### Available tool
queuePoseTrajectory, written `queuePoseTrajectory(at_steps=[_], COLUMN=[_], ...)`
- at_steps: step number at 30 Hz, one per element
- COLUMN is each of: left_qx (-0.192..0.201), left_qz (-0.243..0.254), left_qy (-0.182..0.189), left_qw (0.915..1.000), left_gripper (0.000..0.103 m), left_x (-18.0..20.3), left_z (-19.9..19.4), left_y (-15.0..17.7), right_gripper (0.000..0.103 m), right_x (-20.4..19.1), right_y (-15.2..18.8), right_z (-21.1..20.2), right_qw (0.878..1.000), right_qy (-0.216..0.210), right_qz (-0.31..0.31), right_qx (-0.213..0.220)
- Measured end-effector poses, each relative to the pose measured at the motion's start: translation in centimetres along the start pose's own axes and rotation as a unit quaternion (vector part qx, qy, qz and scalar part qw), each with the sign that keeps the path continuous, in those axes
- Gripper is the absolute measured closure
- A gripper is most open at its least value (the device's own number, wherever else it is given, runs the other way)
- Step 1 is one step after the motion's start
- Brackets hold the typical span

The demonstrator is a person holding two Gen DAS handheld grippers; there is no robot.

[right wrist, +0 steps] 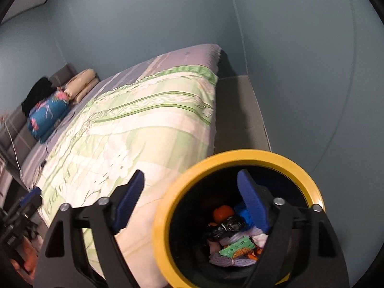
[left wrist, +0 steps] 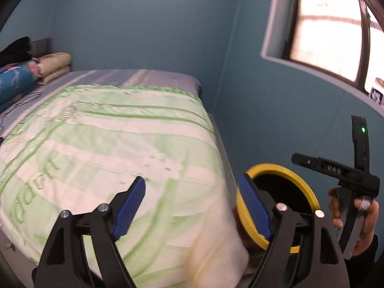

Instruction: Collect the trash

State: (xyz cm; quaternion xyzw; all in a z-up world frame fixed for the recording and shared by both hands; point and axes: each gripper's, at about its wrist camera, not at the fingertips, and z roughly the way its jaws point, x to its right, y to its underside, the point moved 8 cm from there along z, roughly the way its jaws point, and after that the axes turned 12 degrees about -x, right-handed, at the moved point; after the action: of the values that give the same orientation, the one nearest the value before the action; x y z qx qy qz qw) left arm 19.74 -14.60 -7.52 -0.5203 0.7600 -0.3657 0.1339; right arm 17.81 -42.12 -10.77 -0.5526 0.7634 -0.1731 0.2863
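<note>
Two ribbed blue pads on black angular arms frame the left wrist view, where the left gripper (left wrist: 192, 206) stands released with nothing between its jaws, above a smooth green-and-cream patterned quilt (left wrist: 100, 144); just beside the bed sits the round bin (left wrist: 297, 175) with its glossy yellow rim, and a hand (left wrist: 355, 218) holds the other black tool at the right edge. From the right wrist, the right gripper (right wrist: 192, 204) is likewise spread and empty, one pad over the quilt (right wrist: 134, 129) and the other over the bin (right wrist: 165, 220), whose dark cylinder holds crumpled trash (right wrist: 230, 240): wrappers, black film, an orange lump.
</note>
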Motion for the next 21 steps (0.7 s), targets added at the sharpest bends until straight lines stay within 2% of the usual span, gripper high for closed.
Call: queuePoseTrajectory(at_steps=[2,7,16,21], left_qx=[0.019,0.058,0.109,0.138], left_qz=[-0.018,-0.046,-0.078,-0.076], left_qy=[-0.015,-0.046,-0.077,-0.106], left_qw=[0.9995,0.9962,0.988,0.9818], left_gripper=[0.018,0.009,0.008,0.008], left_x=[-1.6,-4.8,-7.9,-7.9], left_z=[-1.4,-4.8,-10.9,-13.7], left_y=[-0.4,-0.6,0.3,1.6], right_gripper=[0.012,0.009,0.008,0.008], right_x=[-2.4,-7.0,-13.0,-13.9], right_y=[-0.1,-0.1,-0.1,0.7], right_z=[-0.3,-1.1,-5.5,-7.6], right_qw=[1.0,0.997,0.987,0.982], right_qy=[0.004,0.004,-0.011,0.017], right_qz=[-0.026,-0.067,-0.099,-0.09], right_qx=[0.009,0.031,0.123,0.162])
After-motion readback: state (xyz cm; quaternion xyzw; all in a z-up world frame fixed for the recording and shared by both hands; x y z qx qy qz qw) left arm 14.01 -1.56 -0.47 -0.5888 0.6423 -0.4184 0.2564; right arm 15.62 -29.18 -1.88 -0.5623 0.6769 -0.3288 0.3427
